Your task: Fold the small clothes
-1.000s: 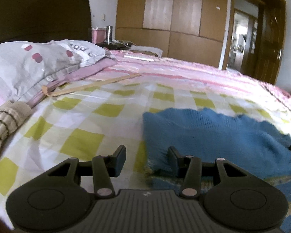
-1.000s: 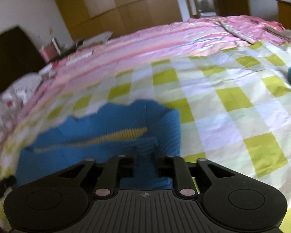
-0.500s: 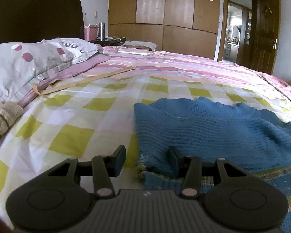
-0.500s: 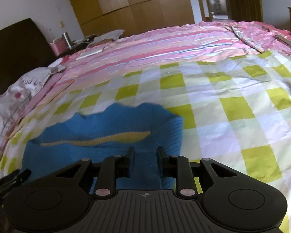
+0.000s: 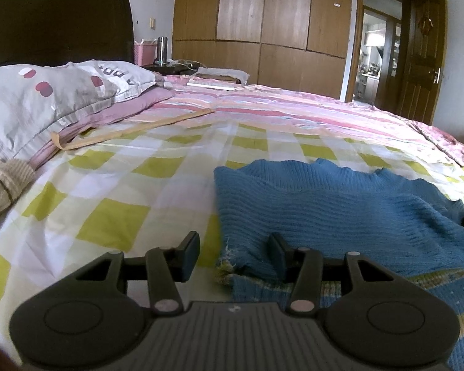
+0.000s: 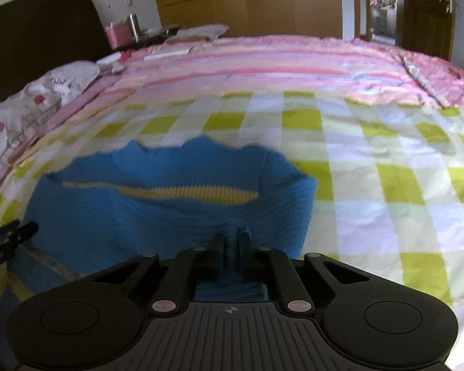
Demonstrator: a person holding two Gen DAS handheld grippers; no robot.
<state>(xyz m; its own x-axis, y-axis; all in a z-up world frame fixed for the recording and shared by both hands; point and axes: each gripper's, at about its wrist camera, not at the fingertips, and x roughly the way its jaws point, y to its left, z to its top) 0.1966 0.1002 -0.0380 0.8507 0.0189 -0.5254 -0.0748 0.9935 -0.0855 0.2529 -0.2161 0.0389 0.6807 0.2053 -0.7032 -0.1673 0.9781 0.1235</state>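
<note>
Left wrist view: the left claw [image 5: 234, 255] is spread around the frayed corner of the blue knit sweater [image 5: 340, 210], which lies on the checked bedsheet [image 5: 114, 191]. Right wrist view: the right claw [image 6: 231, 242] pinches a ridge of sweater [image 6: 170, 213] fabric. A fold appears underway; next, the left claw likely needs to close.

Right gripper [image 6: 231, 244] now clamped on a bunched ridge of the blue sweater [image 6: 170, 216], jaws drawn almost together, where half a second ago a clear gap separated them above flat knit. Sweater's folded-over layer pulled up into a small peak just at the fingertips; yellow stripe [image 6: 161, 192] wider and closer to the gripper than before. Left gripper [image 5: 233, 255] lower and nearer the sweater's frayed corner [image 5: 224, 270] than a second ago, jaws as wide apart, right finger against the knit edge.
</note>
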